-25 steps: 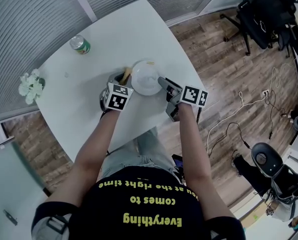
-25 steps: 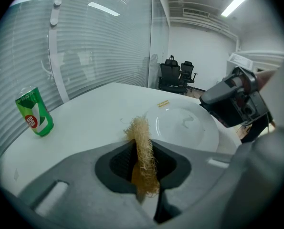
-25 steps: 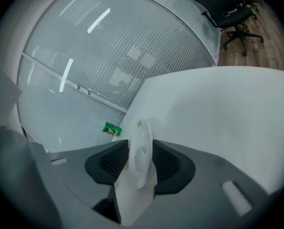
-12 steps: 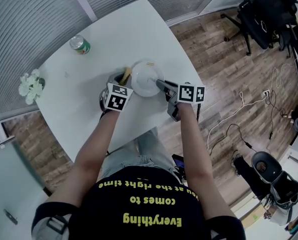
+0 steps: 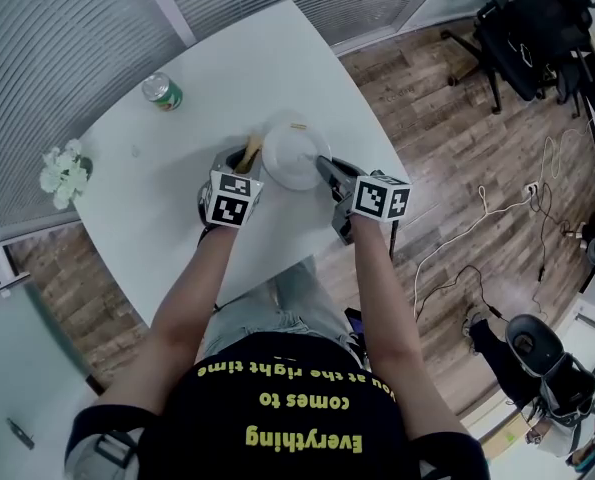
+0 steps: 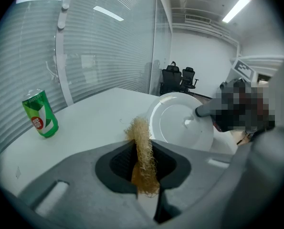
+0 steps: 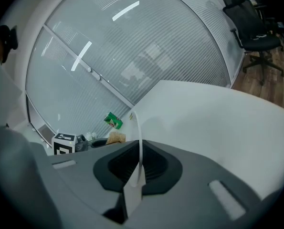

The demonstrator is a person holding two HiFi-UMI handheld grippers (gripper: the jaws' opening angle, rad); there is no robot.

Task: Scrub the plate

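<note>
Right gripper (image 7: 139, 144): its fingers (image 7: 156, 168) have just been closing and now clamp the plate (image 6: 180, 125) by its rim. In the right gripper view the rim shows edge-on as a thin white line between them. In the head view the grip is on the plate's right edge.

Left gripper (image 6: 143, 143): its fingers (image 6: 119, 163) pinch a tan fibrous scrubber (image 6: 141, 128). The frayed end sticks out past the tips. That end sits just left of the plate, near the rim. Can't tell if it touches.

Plate: white, over the white surface (image 5: 177, 168), between the two grippers. From the left gripper view its face is turned partly toward that gripper. Can't tell whether any of it rests on the surface.

Around the plate:
- Can (image 5: 162, 90): green, upright, beyond the plate and to its left, well apart.
- White flowers (image 5: 62, 168): further left of the plate than the can, at the surface's edge.
- Office chair (image 5: 532, 23): black, on the wood floor (image 5: 447, 128), well to the plate's right and off the surface.
- Cables (image 5: 457, 243): loose on the floor, right of the plate and nearer the person.

Both forearms reach in from the person's side of the plate, one on each side of it.
</note>
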